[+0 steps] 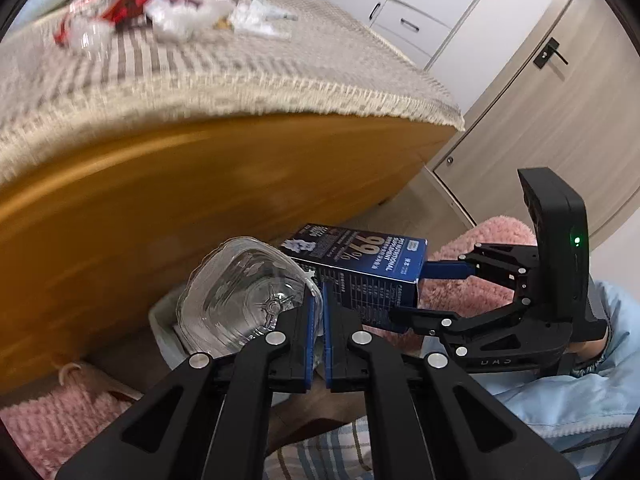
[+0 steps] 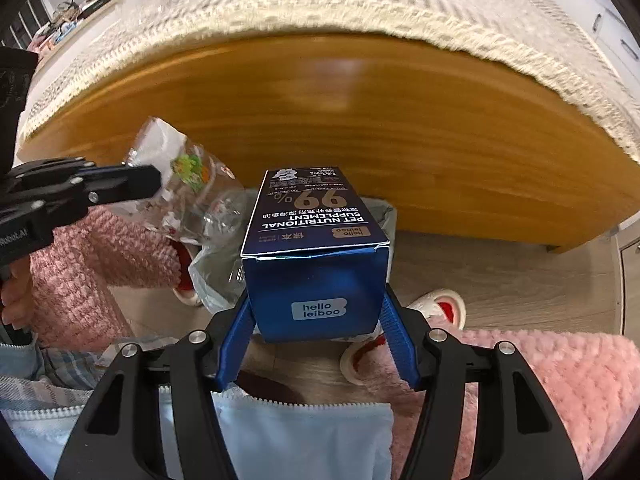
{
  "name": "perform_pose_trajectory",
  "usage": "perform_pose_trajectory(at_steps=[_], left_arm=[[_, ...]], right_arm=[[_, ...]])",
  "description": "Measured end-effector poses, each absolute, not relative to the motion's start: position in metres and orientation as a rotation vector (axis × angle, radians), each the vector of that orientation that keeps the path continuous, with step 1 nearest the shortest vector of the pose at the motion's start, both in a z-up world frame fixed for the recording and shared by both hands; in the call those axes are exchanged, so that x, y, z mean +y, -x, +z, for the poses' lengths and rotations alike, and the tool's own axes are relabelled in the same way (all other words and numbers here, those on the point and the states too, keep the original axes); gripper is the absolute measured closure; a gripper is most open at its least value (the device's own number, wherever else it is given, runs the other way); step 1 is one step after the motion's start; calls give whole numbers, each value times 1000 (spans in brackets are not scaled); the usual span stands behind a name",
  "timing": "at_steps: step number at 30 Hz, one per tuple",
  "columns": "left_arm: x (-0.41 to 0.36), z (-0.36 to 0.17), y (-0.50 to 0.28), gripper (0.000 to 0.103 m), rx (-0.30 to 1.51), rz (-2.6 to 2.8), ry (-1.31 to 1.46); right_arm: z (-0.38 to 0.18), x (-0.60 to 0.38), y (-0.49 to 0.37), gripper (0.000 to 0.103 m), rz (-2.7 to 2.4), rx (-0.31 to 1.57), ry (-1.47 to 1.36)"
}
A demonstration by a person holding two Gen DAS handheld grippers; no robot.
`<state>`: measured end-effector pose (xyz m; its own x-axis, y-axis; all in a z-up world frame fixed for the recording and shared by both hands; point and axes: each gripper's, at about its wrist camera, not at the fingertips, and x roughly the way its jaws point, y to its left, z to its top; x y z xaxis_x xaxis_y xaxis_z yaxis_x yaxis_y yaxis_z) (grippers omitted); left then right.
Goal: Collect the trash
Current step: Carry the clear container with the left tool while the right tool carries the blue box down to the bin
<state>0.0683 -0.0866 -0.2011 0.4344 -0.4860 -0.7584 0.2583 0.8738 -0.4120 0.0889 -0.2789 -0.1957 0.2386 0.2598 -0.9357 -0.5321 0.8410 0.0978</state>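
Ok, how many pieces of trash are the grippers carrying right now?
2. The left gripper is shut on a clear plastic package; the right gripper clamps a blue pet supplement box. More litter lies on the bed, uncounted.

blue carton [image 2: 316,248]: held level | clear bottle [image 1: 244,292]: crushed (pinched)

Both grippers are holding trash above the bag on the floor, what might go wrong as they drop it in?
1. The left gripper pinches only the edge of the crushed clear plastic bottle; it may slip early.
2. The blue supplement box looks wide beside the limp trash bag, so it may catch the rim or miss.
3. Both loads sit close together and could collide.
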Motion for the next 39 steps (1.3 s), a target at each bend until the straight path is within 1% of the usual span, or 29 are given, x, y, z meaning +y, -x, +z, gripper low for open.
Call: perform_pose_trajectory(at_steps=[5,15,25,30,34,39], left_arm=[[-93,-230,-79,102,1110,-486,263],[-107,-284,-118,102,1262,-504,310],[-118,-341,-137,102,1380,-545,438],[-122,-360,-139,101,1420,-556,469],[-129,-373,-141,101,1433,-574,472],[-129,-391,-143,101,1471,-572,487]], right_arm=[[-219,-274,-100,44,557,1306,283],[-278,-273,-127,44,525,1548,320],[-314,-262,-140,44,495,1651,473],[-330,-256,-150,44,495,1710,529],[-338,-246,-151,44,512,1716,593],[-351,-243,-157,44,519,1772,606]])
